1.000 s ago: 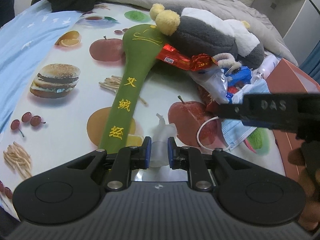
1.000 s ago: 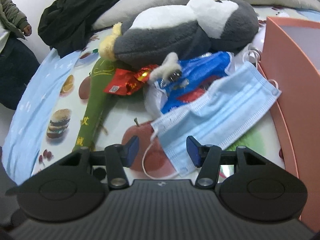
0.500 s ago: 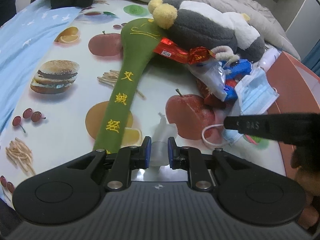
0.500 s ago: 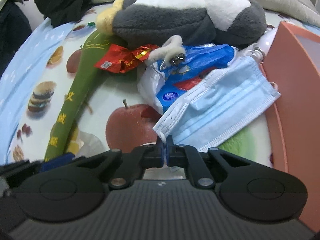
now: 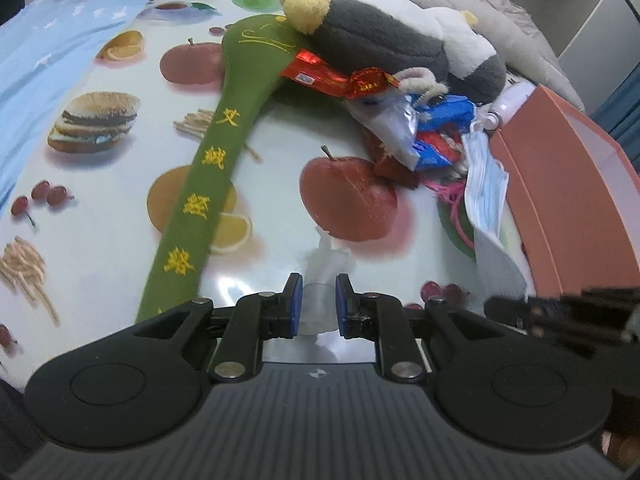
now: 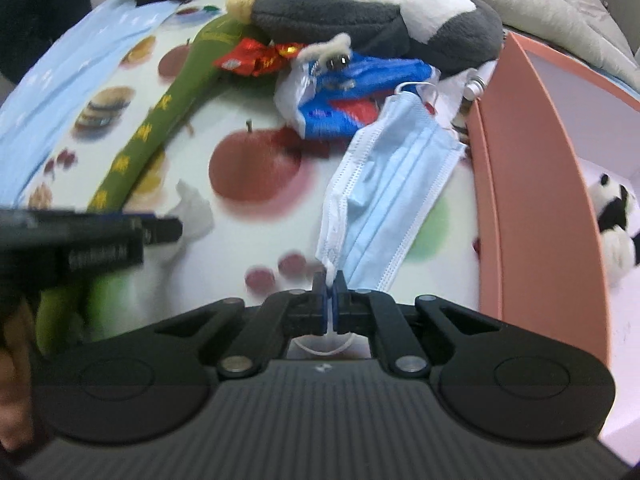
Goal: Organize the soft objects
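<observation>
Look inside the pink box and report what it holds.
A small panda plush lies inside the pink box against its white lining. The near wall hides the rest of the floor, so other contents cannot be ruled out.

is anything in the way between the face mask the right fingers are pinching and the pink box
Nothing visible. The face mask hangs from the right gripper right beside the pink box, whose near wall is the only thing to lift over. A small panda plush already lies inside.
</observation>
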`<action>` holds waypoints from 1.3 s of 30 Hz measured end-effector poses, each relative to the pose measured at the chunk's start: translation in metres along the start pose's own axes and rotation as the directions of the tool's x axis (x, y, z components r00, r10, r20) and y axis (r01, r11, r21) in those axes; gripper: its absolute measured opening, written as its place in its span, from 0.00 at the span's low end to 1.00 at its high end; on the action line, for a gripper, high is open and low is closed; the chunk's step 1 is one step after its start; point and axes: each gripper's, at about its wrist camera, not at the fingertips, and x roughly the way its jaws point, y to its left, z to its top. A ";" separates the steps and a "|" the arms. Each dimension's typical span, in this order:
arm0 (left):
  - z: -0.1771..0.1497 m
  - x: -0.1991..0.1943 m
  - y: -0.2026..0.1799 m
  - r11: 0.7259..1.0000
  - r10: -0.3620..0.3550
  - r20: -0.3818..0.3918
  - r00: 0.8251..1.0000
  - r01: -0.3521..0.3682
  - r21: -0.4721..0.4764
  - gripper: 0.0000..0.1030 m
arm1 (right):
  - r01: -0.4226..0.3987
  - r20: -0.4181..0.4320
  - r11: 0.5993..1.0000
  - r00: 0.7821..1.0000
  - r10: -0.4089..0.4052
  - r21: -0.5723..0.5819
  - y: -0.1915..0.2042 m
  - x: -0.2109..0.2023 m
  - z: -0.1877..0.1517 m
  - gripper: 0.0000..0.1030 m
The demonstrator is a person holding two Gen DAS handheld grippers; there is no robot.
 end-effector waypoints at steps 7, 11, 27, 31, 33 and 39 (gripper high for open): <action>-0.014 -0.007 0.003 0.999 -0.039 -0.011 0.999 0.039 -0.018 0.23 | -0.022 -0.035 0.999 0.999 0.021 -0.028 -0.002 -0.016 -0.042 0.07; -0.018 -0.007 0.004 0.999 -0.043 -0.018 0.999 0.043 -0.012 0.33 | -0.070 -0.051 0.997 0.996 0.071 0.029 -0.008 -0.020 -0.055 0.12; -0.015 -0.016 0.008 0.999 -0.038 0.010 0.999 0.038 0.025 0.51 | -0.108 0.083 0.971 0.992 0.093 0.212 -0.029 -0.015 -0.026 0.55; -0.016 -0.011 0.005 0.999 -0.028 0.005 1.000 0.028 0.044 0.51 | -0.053 0.041 0.976 0.998 0.045 0.213 -0.029 0.010 -0.022 0.55; -0.017 -0.009 0.005 0.998 -0.033 0.003 0.999 0.033 0.046 0.51 | -0.056 0.025 0.979 0.998 0.053 0.196 -0.027 0.020 -0.022 0.55; -0.019 -0.002 0.002 0.998 -0.034 -0.008 0.999 0.034 0.059 0.51 | -0.004 0.018 0.998 1.000 0.003 0.070 -0.009 0.027 -0.027 0.53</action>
